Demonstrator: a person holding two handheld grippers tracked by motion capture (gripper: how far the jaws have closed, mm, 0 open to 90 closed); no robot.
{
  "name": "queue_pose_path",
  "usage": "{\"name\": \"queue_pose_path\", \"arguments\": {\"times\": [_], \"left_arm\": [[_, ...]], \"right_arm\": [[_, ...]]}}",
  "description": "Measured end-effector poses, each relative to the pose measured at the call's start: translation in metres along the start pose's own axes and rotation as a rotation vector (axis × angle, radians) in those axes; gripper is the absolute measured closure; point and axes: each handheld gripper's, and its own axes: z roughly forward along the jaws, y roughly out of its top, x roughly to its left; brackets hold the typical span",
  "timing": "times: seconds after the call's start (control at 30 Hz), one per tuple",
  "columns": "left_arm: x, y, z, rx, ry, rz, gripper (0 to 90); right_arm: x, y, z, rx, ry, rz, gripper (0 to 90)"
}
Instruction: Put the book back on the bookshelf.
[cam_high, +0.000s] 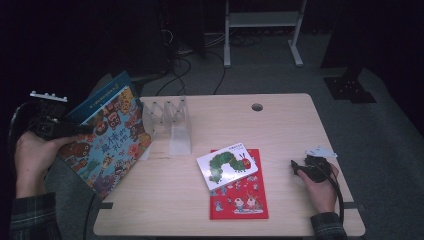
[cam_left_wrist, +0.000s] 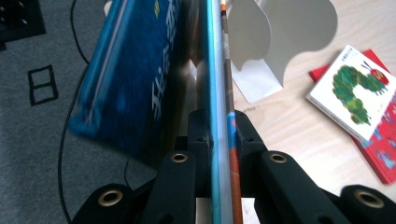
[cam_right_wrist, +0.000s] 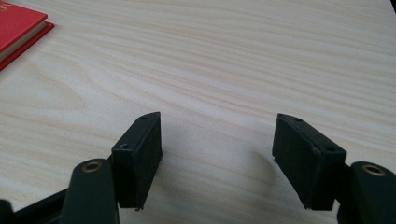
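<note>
left jaws clamp two picture books (cam_high: 107, 140) beside a clear rack (cam_high: 170, 125); right jaws wide over bare table (cam_right_wrist: 233, 70).

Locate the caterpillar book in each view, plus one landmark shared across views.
High view: the caterpillar book lies at table centre, on top of the red book.
Left gripper view: right edge, again on the red book's top.
Right gripper view: I can't make it out; a red book corner sits top left.
Shared landmark: the red book.
</note>
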Motion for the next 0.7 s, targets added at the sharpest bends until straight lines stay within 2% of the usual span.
{"name": "queue_pose_path", "arguments": {"times": [0.13, 0.33, 0.6, 0.7], "left_arm": [[0.002, 0.004, 0.009, -0.008, 0.004, -0.021, 80.6], [-0.002, 0.008, 0.019, -0.026, 0.037, -0.016, 80.6], [-0.008, 0.017, 0.034, -0.045, 0.078, -0.030, 80.4], [-0.007, 0.015, 0.036, -0.050, 0.079, -0.035, 80.3]], "right_arm": [[0.000, 0.000, 0.000, -0.002, -0.001, -0.005, 32.0], [0.000, 0.000, 0.000, -0.001, 0.001, -0.004, 32.0], [0.000, 0.000, 0.000, -0.002, 0.001, -0.005, 32.0], [0.000, 0.000, 0.000, -0.002, 0.001, -0.011, 32.0]]}}
